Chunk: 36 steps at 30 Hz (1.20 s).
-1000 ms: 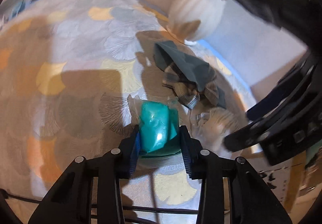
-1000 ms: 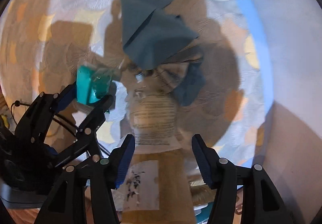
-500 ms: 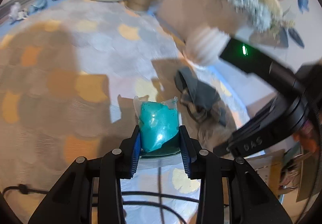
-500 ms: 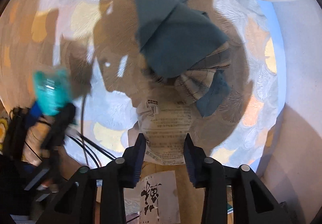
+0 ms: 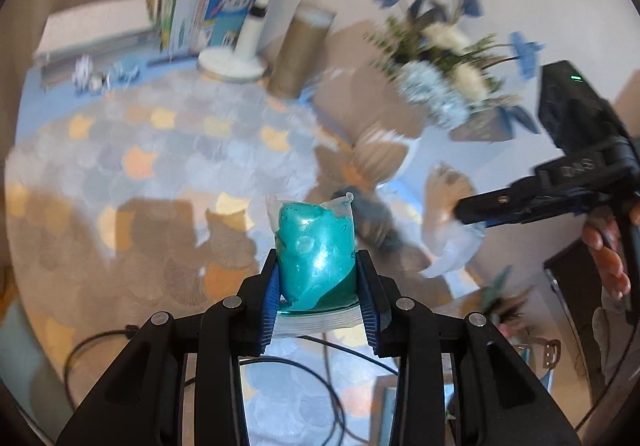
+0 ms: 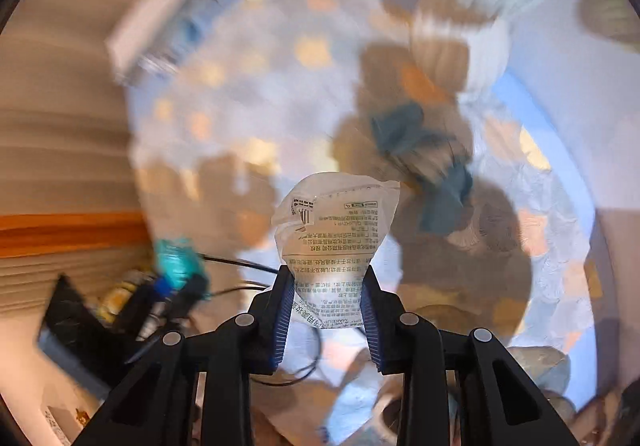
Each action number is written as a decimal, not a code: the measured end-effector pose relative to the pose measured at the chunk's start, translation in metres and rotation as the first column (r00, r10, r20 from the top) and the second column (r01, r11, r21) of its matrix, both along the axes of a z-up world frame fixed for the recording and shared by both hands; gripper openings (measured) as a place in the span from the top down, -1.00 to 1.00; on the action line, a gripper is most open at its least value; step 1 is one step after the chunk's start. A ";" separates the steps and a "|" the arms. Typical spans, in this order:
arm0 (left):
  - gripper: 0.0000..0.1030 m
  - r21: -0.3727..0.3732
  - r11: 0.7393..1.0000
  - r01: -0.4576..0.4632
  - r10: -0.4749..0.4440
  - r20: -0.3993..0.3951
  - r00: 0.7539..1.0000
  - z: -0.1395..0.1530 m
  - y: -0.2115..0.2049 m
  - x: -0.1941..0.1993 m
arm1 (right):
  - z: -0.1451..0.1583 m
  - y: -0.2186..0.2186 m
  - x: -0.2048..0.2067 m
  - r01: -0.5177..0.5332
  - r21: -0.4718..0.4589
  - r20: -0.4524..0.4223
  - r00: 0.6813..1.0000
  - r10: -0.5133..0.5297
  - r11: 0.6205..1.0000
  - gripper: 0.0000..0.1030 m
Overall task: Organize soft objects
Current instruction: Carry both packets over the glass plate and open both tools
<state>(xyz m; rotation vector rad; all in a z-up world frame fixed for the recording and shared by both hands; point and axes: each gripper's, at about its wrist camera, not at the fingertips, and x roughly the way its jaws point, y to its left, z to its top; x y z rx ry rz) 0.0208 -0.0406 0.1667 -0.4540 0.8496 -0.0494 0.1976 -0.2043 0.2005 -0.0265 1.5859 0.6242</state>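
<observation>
My left gripper (image 5: pixel 318 286) is shut on a clear zip bag of teal putty (image 5: pixel 316 246) and holds it above the patterned tablecloth (image 5: pixel 160 165). My right gripper (image 6: pixel 326 300) is shut on a clear printed plastic packet (image 6: pixel 332 226) and holds it in the air. A crumpled dark blue and plaid cloth (image 6: pixel 424 161) lies on the table beyond the packet; it shows blurred in the left wrist view (image 5: pixel 376 217). The right gripper and its packet show at the right of the left wrist view (image 5: pixel 460 213). The teal bag shows at the left of the right wrist view (image 6: pixel 176 262).
A white vase with blue and white flowers (image 5: pixel 432 85) stands at the back right. A gold cylinder (image 5: pixel 300 49), a white lamp base (image 5: pixel 232 63) and upright books (image 5: pixel 200 13) stand at the back. Black cables (image 5: pixel 280 362) lie near the front edge.
Both grippers have lifted up and back from the table with their loads. The right gripper closed on the printed packet and raised it off the cloth pile.
</observation>
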 end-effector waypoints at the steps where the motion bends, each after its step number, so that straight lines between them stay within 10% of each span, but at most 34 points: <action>1: 0.37 0.006 1.000 0.011 -0.011 0.016 1.000 0.009 -0.003 0.000 | 0.020 -0.008 -0.009 0.007 0.037 0.044 0.999 -0.008 0.999 0.39; 7: 0.37 0.049 0.984 0.170 -0.176 0.135 0.975 0.070 -0.049 -0.004 | 0.091 -0.066 -0.080 0.068 0.174 0.191 0.976 -0.102 0.982 0.39; 12: 0.37 0.014 0.938 0.347 -0.346 0.102 0.933 0.072 -0.102 0.001 | 0.089 -0.145 -0.141 0.249 0.279 0.192 0.932 -0.308 0.927 0.39; 19: 0.37 0.038 0.759 0.650 -0.651 0.023 0.758 0.040 -0.205 -0.007 | 0.048 -0.232 -0.221 0.578 0.228 0.188 0.764 -0.618 0.784 0.39; 27: 0.37 0.135 0.577 0.806 -0.794 -0.141 0.592 -0.002 -0.281 -0.018 | -0.009 -0.271 -0.273 0.762 0.083 0.144 0.629 -0.764 0.642 0.39; 36: 0.37 0.177 0.505 0.845 -0.836 -0.144 0.530 0.005 -0.309 -0.027 | -0.003 -0.296 -0.292 0.816 -0.015 0.218 0.567 -0.794 0.578 0.39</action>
